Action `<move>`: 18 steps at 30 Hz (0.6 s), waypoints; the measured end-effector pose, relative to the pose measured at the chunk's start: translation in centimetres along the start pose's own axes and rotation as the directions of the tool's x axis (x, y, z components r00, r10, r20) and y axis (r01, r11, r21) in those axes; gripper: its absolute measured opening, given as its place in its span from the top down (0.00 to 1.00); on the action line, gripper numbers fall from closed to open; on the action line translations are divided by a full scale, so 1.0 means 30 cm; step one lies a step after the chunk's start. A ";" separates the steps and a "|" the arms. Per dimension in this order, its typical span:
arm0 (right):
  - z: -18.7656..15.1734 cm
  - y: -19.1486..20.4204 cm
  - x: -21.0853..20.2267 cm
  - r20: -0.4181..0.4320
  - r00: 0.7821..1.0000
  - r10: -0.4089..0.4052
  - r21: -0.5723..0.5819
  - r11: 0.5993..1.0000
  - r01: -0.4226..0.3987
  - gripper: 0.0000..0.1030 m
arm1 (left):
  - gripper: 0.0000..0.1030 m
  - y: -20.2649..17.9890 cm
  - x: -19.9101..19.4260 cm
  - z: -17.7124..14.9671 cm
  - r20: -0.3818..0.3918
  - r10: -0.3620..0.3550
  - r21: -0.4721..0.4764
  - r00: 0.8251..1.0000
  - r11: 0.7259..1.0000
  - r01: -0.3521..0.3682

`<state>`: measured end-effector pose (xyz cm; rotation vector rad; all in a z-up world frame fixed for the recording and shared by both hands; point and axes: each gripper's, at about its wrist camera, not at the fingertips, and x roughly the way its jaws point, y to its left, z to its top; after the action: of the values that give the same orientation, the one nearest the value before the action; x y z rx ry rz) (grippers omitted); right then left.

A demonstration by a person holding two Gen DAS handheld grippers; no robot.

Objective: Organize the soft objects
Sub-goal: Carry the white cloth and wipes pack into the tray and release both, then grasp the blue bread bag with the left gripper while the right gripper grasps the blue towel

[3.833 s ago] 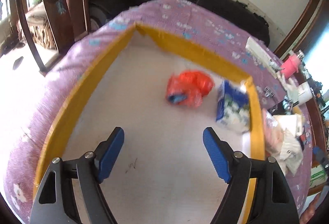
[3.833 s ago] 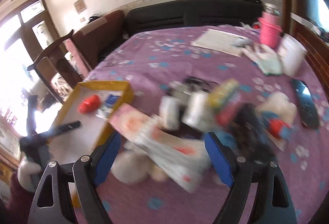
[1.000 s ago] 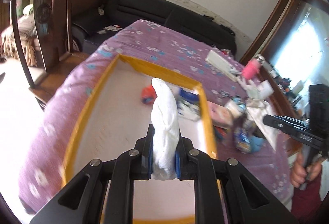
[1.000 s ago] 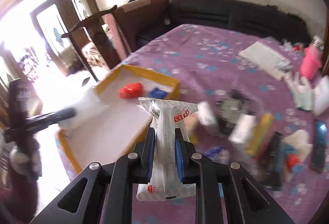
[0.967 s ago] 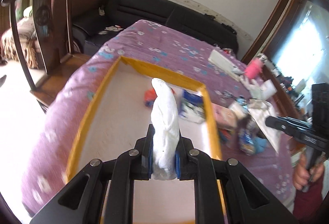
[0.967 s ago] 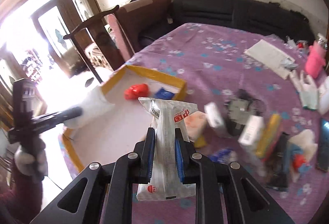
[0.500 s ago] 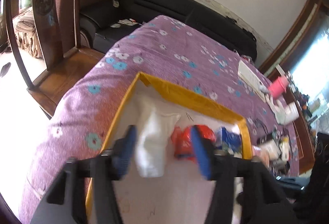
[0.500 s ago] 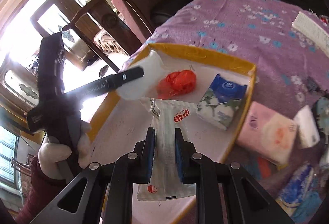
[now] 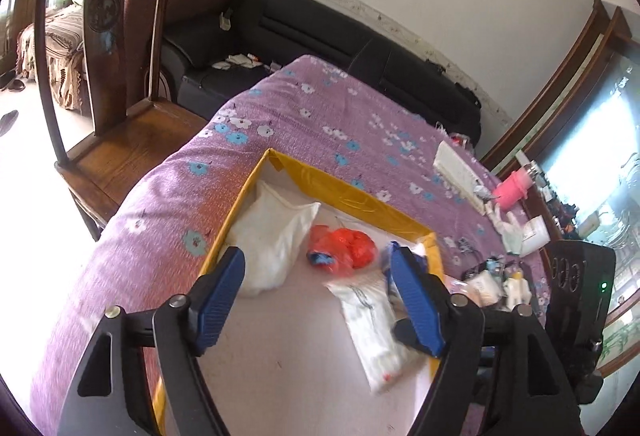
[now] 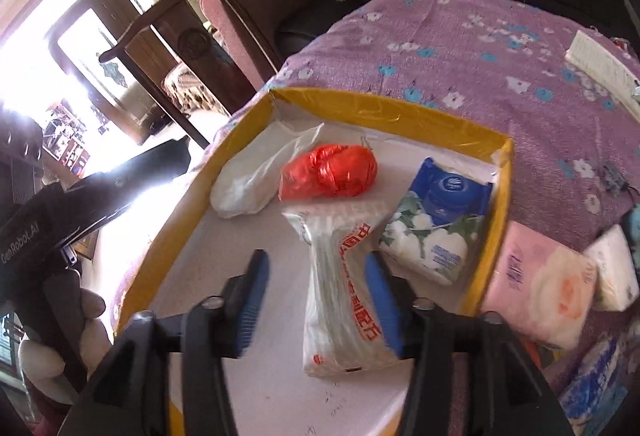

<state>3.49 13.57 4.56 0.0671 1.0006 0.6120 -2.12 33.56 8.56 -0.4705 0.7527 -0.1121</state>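
A yellow-rimmed tray [image 9: 352, 195] [image 10: 380, 107] with a white floor lies on the purple flowered cloth. In it rest a white bag [image 9: 272, 244] [image 10: 256, 175] in the far left corner, a red bag [image 9: 344, 246] [image 10: 328, 171], a blue tissue pack [image 10: 440, 220] and a clear packet with red print [image 9: 372, 320] [image 10: 344, 276]. My left gripper [image 9: 316, 276] hovers just short of the white bag, its jaws opening with nothing between them. My right gripper [image 10: 316, 272] is over the packet, jaws opening; the packet lies on the tray floor between the pads, released.
A pink tissue pack [image 10: 536, 292] and a white pack [image 10: 612, 272] lie just outside the tray's right rim. More clutter [image 9: 492, 284] and a pink cup [image 9: 512, 191] sit further right. A wooden chair [image 9: 108, 75] and a black sofa [image 9: 320, 31] border the table.
Both grippers went from shut to open. The white bag dropped from the left one into the tray's far left corner. The right one came down over the tray and let the packet go.
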 end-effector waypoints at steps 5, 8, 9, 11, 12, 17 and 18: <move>-0.101 -0.045 -0.178 0.115 0.990 -0.082 -0.056 0.994 0.089 0.33 | 0.23 -0.067 -0.081 -0.088 0.017 -0.028 -0.011 0.999 1.000 0.028; -0.179 -0.112 -0.270 0.152 0.979 -0.137 -0.056 0.988 0.147 0.31 | 0.19 -0.145 -0.093 -0.141 0.003 -0.045 0.025 0.999 0.999 0.045; -0.214 -0.148 -0.306 0.161 0.974 -0.161 -0.048 0.984 0.170 0.31 | 0.19 -0.172 -0.090 -0.156 -0.008 -0.051 0.041 0.999 0.998 0.051; -0.266 -0.217 -0.361 0.172 0.962 -0.211 -0.019 0.976 0.218 0.30 | 0.19 -0.231 -0.075 -0.195 -0.035 -0.071 0.077 0.997 0.994 0.073; -0.292 -0.255 -0.388 0.175 0.956 -0.235 0.002 0.971 0.238 0.30 | 0.19 -0.259 -0.064 -0.213 -0.048 -0.074 0.090 0.996 0.993 0.079; -0.413 -0.450 -0.510 0.171 0.942 -0.287 0.149 0.953 0.263 0.30 | 0.19 -0.341 -0.012 -0.288 -0.099 -0.092 0.098 0.991 0.990 0.102; -0.434 -0.475 -0.529 0.174 0.941 -0.291 0.170 0.950 0.263 0.30 | 0.19 -0.361 -0.002 -0.302 -0.110 -0.093 0.106 0.990 0.989 0.104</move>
<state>-6.71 -9.25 4.92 0.1099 0.8409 0.2667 -7.60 20.58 7.75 -0.3972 0.8219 -0.2720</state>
